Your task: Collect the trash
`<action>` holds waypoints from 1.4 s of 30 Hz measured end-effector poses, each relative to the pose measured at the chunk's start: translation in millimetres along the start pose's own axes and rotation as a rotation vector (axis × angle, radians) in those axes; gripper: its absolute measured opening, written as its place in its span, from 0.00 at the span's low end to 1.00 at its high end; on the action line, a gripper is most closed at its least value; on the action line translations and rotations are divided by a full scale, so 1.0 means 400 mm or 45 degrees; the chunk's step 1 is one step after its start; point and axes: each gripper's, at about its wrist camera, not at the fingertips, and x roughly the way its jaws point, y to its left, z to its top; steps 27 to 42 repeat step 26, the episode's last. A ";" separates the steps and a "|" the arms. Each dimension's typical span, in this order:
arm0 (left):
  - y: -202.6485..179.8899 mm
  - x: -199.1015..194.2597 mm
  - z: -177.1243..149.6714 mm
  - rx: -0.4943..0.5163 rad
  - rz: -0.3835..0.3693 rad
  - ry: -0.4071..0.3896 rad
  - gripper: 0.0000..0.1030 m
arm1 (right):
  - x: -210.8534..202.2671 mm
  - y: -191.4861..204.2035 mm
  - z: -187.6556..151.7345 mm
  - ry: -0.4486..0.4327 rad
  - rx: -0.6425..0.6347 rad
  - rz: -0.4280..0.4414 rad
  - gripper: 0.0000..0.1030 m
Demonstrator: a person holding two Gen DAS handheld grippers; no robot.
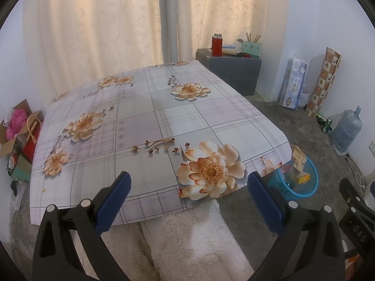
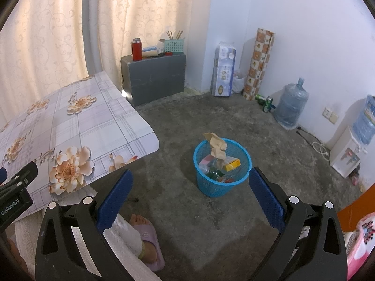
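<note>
The blue basket (image 2: 222, 167) on the floor holds crumpled brown paper (image 2: 216, 147), a yellow box (image 2: 232, 164) and bottles. Right gripper (image 2: 188, 195) gapes wide, empty, basket at its 12 o'clock. Left gripper (image 1: 188, 196), equally wide and empty, reads "GenRobot.AI"; it hovers over the floral worktop (image 1: 150, 117).

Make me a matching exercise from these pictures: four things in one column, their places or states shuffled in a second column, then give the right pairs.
Things:
1. blue basket
2. red flask
3. water jug
4. right gripper

Places or states:
A. on the grey cabinet
B. open, holding nothing
C. on the floor beside the table, with trash inside
D. on the floor against the white wall

Pairs: 1-C, 2-A, 3-D, 4-B
</note>
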 end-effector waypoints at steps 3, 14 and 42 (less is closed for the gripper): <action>0.000 0.001 0.000 -0.001 0.000 0.000 0.95 | -0.002 0.001 0.000 -0.002 0.000 -0.004 0.92; -0.003 0.000 -0.005 0.000 0.000 0.007 0.95 | -0.003 0.003 -0.001 -0.001 -0.001 -0.005 0.92; -0.013 -0.008 -0.025 -0.001 -0.002 0.017 0.95 | -0.006 0.002 -0.004 -0.003 0.001 -0.007 0.92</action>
